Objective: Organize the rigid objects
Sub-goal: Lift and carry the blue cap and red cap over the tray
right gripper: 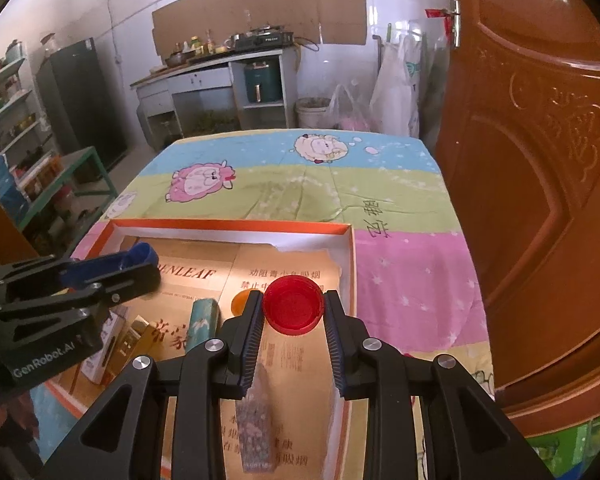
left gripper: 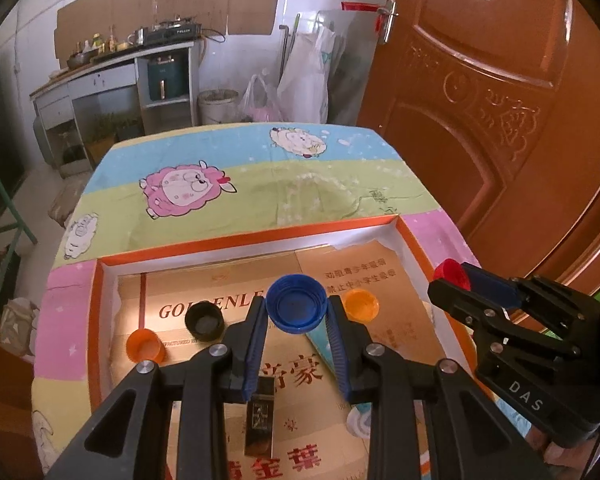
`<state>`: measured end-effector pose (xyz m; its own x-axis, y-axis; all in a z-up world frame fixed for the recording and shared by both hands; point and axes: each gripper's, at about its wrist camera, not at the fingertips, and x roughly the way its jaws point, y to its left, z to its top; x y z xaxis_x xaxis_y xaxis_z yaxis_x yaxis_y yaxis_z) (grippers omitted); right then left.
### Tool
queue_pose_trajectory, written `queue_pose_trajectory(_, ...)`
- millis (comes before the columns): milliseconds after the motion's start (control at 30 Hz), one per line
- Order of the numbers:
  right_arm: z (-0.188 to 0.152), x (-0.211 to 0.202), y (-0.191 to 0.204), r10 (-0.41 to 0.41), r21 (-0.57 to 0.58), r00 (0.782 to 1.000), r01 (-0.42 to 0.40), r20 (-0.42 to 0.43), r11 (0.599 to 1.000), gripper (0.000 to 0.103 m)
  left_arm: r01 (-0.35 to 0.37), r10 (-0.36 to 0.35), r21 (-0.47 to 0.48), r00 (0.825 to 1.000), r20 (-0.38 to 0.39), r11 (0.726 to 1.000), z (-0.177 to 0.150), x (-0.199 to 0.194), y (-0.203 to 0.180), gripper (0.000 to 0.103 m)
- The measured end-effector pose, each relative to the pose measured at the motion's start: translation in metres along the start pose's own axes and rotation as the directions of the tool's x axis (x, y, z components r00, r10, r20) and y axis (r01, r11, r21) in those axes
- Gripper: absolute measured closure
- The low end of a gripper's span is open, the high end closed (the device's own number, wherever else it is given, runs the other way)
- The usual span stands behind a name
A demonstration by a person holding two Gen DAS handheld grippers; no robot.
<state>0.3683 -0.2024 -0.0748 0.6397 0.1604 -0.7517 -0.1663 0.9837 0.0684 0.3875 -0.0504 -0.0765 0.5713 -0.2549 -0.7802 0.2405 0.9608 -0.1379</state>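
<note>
- Over the orange-rimmed box (left gripper: 236,240), the left gripper (left gripper: 296,307) is gripping a blue cap (left gripper: 296,304) between its fingertips, hollow side facing the camera.
- Toward the right wall of the box, the right gripper (right gripper: 294,306) is pinching a red cap (right gripper: 294,305) the same way, jaws narrowly parted around it.
- On the box floor, a black cap (left gripper: 204,320) and an orange cap (left gripper: 145,345) are lying at the left side, and a second orange cap (left gripper: 362,304) is lying at the right; in the right wrist view the gripper finger is hiding most of that one.
- Under the left gripper, a dark metallic block (left gripper: 260,420) is sitting partly covered, and its identity is hard to make out.
- Printed cardboard sheets (right gripper: 284,356) are lining the box; the fingers are cutting off their lettering.
- Beneath the box, a cartoon-sheep cloth (right gripper: 300,184) is covering the table.
- Beyond the box, a kitchen counter (right gripper: 204,68) with a stove is standing against the tiled wall; right of the box, a brown door (right gripper: 540,160) is filling the frame edge.
</note>
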Motion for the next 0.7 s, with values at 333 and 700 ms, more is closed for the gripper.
queue_pose_trajectory(333, 0.015, 0.03, -0.002, -0.001, -0.026, 0.999, 0.0, -0.05, 1.0, 0.073, -0.009, 0.008, -0.003, 0.998, -0.058, 1.0, 0.009, 0.032, 0.003, 0.073)
queue_pose_trajectory(700, 0.025, 0.059, -0.015, 0.012, -0.058, 0.992, -0.019, -0.129, 0.998, 0.073, -0.064, 0.069, 0.055, 0.993, -0.099, 0.996, 0.014, 0.053, 0.002, 0.073)
